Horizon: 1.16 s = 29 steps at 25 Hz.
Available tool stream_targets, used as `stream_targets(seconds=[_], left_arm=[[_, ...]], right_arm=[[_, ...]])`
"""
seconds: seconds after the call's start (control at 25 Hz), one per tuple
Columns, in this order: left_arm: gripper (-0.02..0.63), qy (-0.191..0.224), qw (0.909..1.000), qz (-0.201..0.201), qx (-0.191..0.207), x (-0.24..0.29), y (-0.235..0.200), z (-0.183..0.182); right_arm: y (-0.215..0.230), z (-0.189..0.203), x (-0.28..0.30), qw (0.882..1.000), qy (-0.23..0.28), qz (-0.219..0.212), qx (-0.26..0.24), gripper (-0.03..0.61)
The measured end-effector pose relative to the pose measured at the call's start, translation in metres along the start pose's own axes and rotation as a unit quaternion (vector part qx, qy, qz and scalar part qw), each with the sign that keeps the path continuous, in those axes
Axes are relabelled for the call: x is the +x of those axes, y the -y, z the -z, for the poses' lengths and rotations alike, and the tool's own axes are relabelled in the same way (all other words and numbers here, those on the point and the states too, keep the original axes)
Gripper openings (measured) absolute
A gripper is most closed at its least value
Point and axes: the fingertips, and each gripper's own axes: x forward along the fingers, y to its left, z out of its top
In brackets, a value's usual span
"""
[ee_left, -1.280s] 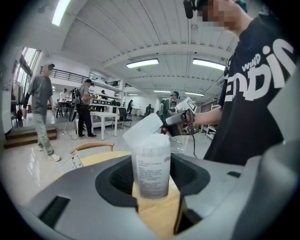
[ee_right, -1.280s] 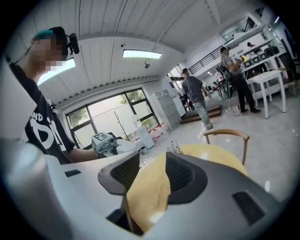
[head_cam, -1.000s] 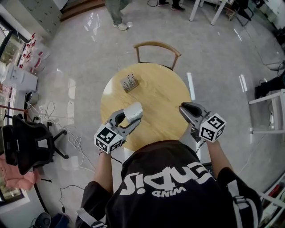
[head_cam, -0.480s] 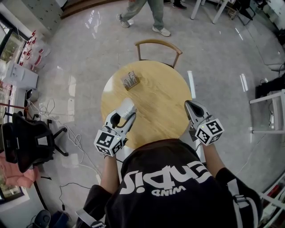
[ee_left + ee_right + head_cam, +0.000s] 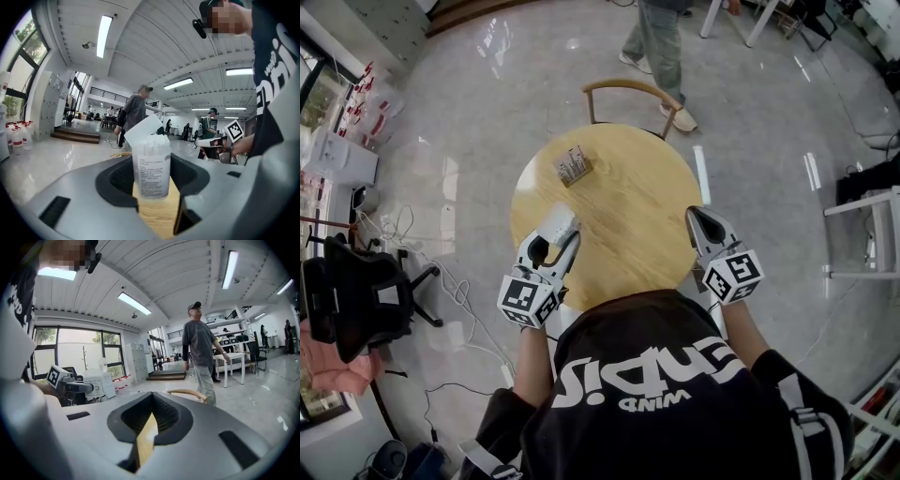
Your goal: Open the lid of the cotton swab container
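Left gripper (image 5: pixel 557 236) clamped on cotton swab container (image 5: pixel 151 164) over near-left edge of the table (image 5: pixel 619 197), lid (image 5: pixel 143 129) flipped up, right gripper (image 5: pixel 697 221) pinched shut, empty, at near-right edge.

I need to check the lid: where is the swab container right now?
In the head view the swab container sits upright by the near left edge of the table, held in the left gripper.

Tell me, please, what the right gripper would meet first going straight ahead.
Probably the wooden table top, since the right gripper points slightly down over its edge; depth is unclear.
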Motion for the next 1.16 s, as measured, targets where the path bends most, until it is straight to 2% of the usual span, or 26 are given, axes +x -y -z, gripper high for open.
stream_targets(seconds=[0.32, 1.16], left_arm=[[0.215, 0.009, 0.9999, 0.001, -0.004, 0.002, 0.002, -0.005], [0.212, 0.011, 0.9999, 0.0, -0.006, 0.002, 0.001, -0.006]], right_arm=[[-0.007, -0.001, 0.003, 1.0, -0.002, -0.002, -0.013, 0.002], [-0.013, -0.004, 0.008, 1.0, 0.005, -0.01, -0.012, 0.002]])
